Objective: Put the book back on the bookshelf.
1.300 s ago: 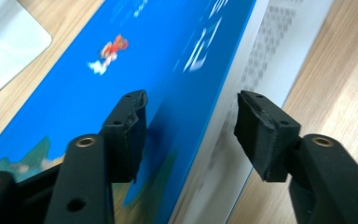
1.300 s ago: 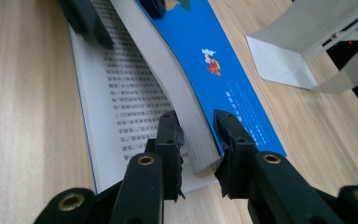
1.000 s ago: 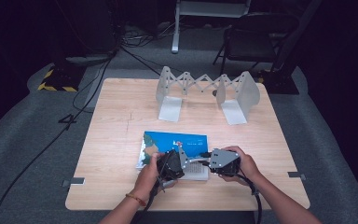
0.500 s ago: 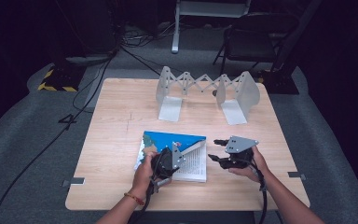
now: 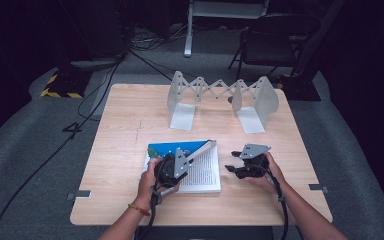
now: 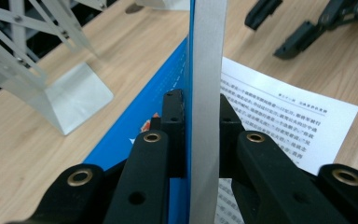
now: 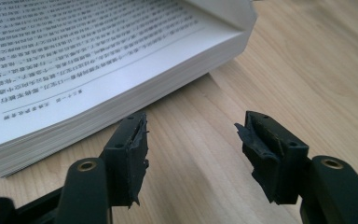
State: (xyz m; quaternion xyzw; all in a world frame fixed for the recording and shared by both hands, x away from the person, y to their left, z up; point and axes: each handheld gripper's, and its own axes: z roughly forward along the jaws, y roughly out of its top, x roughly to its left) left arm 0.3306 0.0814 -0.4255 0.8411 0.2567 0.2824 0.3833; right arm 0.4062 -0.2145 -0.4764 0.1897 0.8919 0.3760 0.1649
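A blue-covered book lies open on the wooden table, printed pages up. My left gripper is shut on the lifted front part, the cover with a sheaf of pages, and holds it tilted up above the rest. In the left gripper view the jaws clamp this sheaf edge-on, with the blue cover on one side and a printed page on the other. My right gripper hovers just right of the book. Its jaws have just been opening, with nothing but bare wood between them, beside the page block.
A grey metal expanding bookend rack stands at the back of the table, with its flat foot near the book's far side. Bare wood lies to the left and right of the book. Cables trail over the dark floor beyond the table.
My right gripper let go at the book, drew away to the right and opened. My left gripper closed on the front cover and pages and lifted them up.
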